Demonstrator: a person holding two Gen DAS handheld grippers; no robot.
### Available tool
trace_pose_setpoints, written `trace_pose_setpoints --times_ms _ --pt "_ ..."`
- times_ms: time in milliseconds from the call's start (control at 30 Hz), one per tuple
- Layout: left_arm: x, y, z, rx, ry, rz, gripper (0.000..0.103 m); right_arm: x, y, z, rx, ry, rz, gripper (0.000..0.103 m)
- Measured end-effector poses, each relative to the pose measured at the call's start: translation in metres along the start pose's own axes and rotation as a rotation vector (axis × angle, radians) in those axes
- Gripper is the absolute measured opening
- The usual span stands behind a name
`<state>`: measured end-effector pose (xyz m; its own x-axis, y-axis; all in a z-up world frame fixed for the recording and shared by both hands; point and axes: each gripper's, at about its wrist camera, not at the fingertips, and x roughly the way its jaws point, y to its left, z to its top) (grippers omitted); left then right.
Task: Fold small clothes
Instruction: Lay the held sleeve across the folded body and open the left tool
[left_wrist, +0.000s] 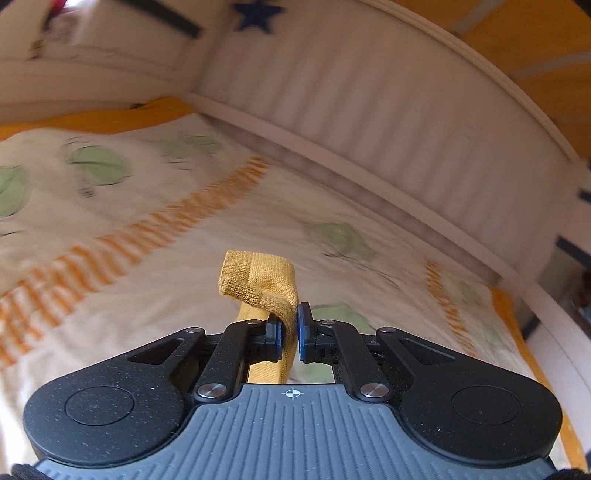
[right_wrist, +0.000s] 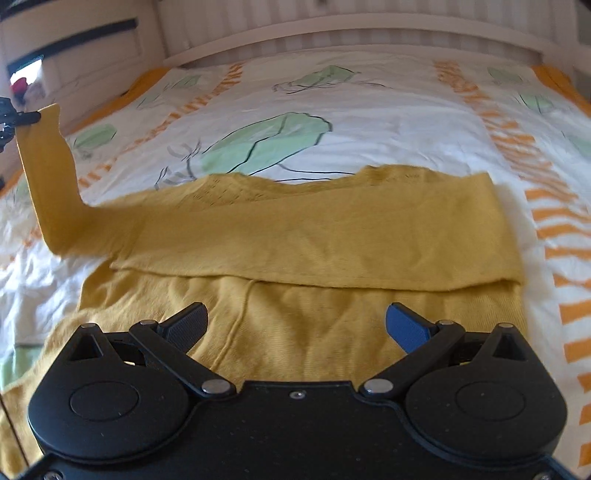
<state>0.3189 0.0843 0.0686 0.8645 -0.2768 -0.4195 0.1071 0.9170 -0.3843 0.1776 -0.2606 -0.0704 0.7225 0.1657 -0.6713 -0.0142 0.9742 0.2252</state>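
A mustard-yellow knit sweater (right_wrist: 314, 236) lies on the bed, one sleeve folded flat across its body. Its other sleeve (right_wrist: 48, 177) rises up at the far left, held at the cuff by my left gripper (right_wrist: 22, 118). In the left wrist view my left gripper (left_wrist: 290, 332) is shut on the ribbed yellow cuff (left_wrist: 258, 284), lifted above the bed. My right gripper (right_wrist: 295, 326) is open and empty, hovering low over the sweater's near part, its fingers wide apart.
The bed cover (right_wrist: 369, 110) is white with green leaf prints and orange stripes. A white ribbed headboard (left_wrist: 369, 110) runs along the far edge. White furniture (right_wrist: 74, 48) stands at the back left.
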Motion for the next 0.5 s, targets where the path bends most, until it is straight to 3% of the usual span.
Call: trace_pose_setpoints --times_ms 200,500 --pt "0.036 -0.071 -0.037 0.099 0.082 -0.093 0.007 -0.008 -0.010 0.008 0.048 -0.021 -0.006 0.102" --pt "0.089 -0.147 -0.141 0.279 0.269 -0.144 0.007 -0.018 -0.031 0.017 0.156 -0.041 -0.037 0.102"
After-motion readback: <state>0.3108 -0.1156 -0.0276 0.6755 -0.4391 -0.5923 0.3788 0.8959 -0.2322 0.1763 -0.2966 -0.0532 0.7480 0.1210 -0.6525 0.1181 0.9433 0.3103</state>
